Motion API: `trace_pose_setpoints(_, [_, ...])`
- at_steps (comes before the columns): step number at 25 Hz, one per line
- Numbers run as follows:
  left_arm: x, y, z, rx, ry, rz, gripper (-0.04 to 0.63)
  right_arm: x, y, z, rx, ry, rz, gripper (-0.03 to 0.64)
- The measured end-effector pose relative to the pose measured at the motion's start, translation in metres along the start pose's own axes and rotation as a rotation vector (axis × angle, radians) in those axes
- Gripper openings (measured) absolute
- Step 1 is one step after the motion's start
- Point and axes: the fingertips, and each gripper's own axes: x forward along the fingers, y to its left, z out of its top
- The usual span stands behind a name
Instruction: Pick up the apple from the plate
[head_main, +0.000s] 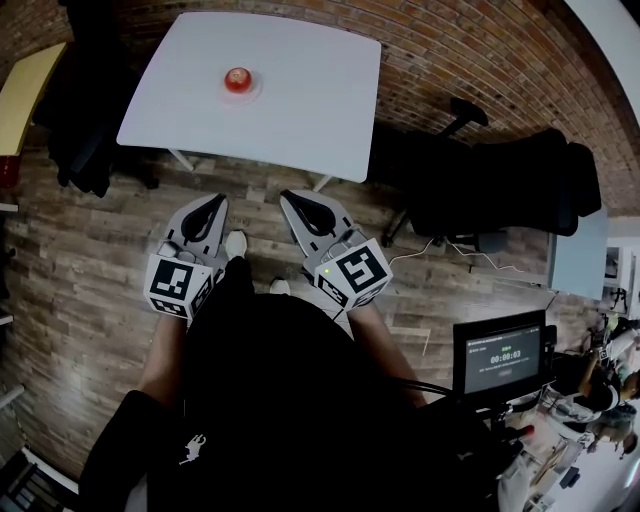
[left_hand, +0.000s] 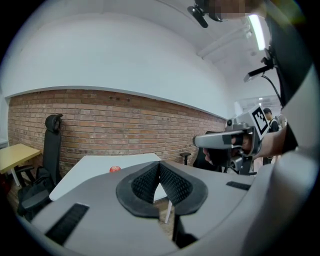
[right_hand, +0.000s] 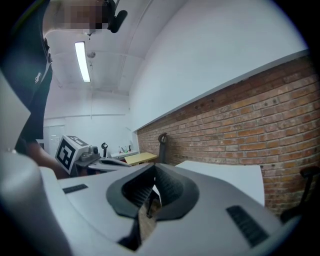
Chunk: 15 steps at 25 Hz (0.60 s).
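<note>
At your 12 o'clock: red apple, white plate, white table. Your left gripper, right gripper: grey, black-and-white markers.

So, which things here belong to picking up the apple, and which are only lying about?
For the job: apple, plate, white table, left gripper, right gripper.
Just lying about: black office chair, yellow desk, small screen.

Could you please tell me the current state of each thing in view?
apple: sitting on the plate, not held.
left gripper: fingers shut, empty.
right gripper: fingers shut, empty.
screen: lit.
</note>
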Motion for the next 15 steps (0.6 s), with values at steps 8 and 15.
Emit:
trace_pose_setpoints(8, [0.037,0.056,0.016,-0.029,-0.014,-0.056,0.006,0.059,-0.024,0.011,-0.004,0.009,-0.037,0.003])
trace_pose_setpoints(15, [0.061,0.104,0.028,-0.015,-0.016,-0.106,0.006,0.104,-0.039,0.025,-0.018,0.016,-0.084,0.003])
